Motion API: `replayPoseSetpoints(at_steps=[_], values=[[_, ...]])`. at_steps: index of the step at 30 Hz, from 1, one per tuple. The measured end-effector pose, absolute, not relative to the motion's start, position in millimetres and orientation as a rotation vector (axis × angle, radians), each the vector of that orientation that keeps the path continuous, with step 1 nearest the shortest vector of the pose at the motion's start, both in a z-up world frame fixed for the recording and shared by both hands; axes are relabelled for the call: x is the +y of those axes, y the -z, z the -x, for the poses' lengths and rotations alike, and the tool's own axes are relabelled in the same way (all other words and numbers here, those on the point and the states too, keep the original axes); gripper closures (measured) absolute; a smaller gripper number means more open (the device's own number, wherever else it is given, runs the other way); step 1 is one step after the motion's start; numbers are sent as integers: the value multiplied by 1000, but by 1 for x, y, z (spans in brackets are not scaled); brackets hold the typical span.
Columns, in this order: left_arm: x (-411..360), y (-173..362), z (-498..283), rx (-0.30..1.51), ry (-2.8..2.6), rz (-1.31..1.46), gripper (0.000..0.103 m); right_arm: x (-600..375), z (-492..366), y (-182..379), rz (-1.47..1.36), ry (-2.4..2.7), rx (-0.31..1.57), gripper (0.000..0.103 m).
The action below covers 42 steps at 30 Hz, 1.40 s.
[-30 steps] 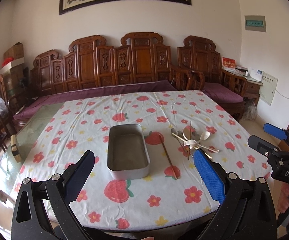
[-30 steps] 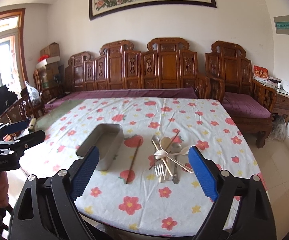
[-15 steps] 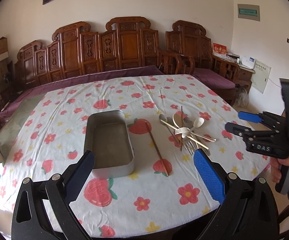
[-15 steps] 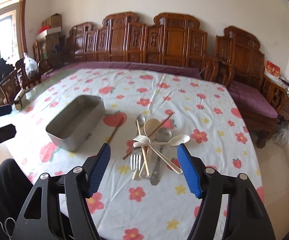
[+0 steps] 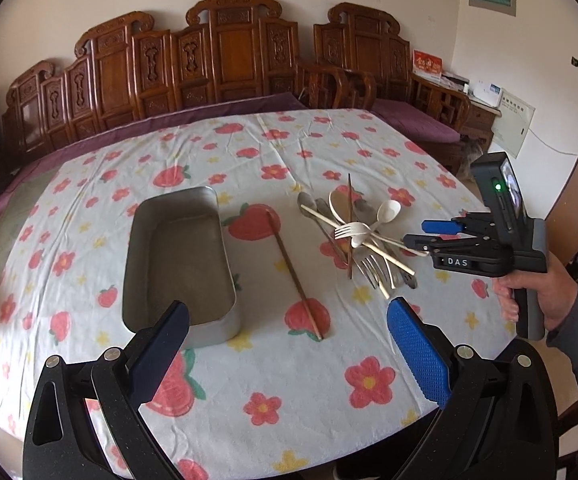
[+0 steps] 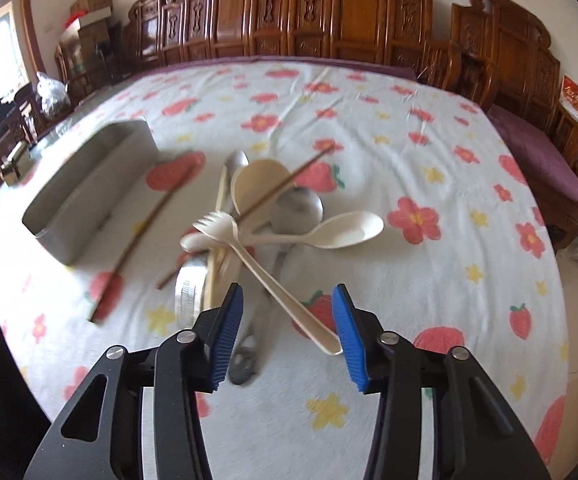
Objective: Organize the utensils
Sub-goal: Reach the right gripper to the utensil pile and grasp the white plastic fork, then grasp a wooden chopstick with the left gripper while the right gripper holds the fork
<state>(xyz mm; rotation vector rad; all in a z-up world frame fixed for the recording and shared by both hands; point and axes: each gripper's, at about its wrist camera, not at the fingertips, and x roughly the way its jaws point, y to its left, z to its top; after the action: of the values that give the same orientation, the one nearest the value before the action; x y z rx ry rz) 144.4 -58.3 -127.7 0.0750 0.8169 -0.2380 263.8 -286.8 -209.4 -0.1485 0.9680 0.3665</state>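
A heap of utensils (image 5: 357,236) lies on the flowered tablecloth, right of an empty metal tray (image 5: 181,264); one brown chopstick (image 5: 295,276) lies alone between them. My left gripper (image 5: 287,320) hovers open over the near edge of the table, with nothing between its fingers. My right gripper (image 6: 287,300) is low over the heap and its jaws are closing. The handle of a cream plastic fork (image 6: 225,232) runs between them, its end beside the right pad, and I see no squeeze on it. A cream spoon (image 6: 345,232), a metal spoon (image 6: 297,208) and a second chopstick (image 6: 285,184) lie crossed beneath.
A carved wooden bench (image 5: 229,48) with purple cushions runs behind the table. A person's hand (image 5: 537,292) holds the right gripper (image 5: 423,233) at the table's right edge. Chairs and boxes (image 6: 17,120) stand off to the left.
Both grippers have dropped and come closer to the table. The right one swung in over the utensil heap, and its jaws narrowed around the cream fork's handle.
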Motion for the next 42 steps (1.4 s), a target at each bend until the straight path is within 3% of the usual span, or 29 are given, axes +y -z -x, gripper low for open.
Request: replayPoseSetpoints(at_steps=[4,8,13,24,33,34,35,42], values=[[-67,131,-155,828,246,-83,9,-287,-273,220,165,-393,994,57],[-80,134,-167,844,261,-95,16,-286,-276,228,162,-427,1023,57],[-101,142,-183,859,275,-139,20,-287,-277,234,156,-432,1040,63],[-115,189,-233,989,220,-184,38,-291,-281,236,143,-443,1024,65],[-120,212,-253,1035,173,-231,43,-288,-278,232,173,-471,1017,85],[-120,212,-255,1037,172,-232,44,-288,-278,230,173,-473,1016,95],[-120,213,-256,1042,171,-231,45,-288,-277,229,173,-473,1015,97],[-113,223,-267,1086,160,-194,48,-294,-279,219,140,-473,997,98]])
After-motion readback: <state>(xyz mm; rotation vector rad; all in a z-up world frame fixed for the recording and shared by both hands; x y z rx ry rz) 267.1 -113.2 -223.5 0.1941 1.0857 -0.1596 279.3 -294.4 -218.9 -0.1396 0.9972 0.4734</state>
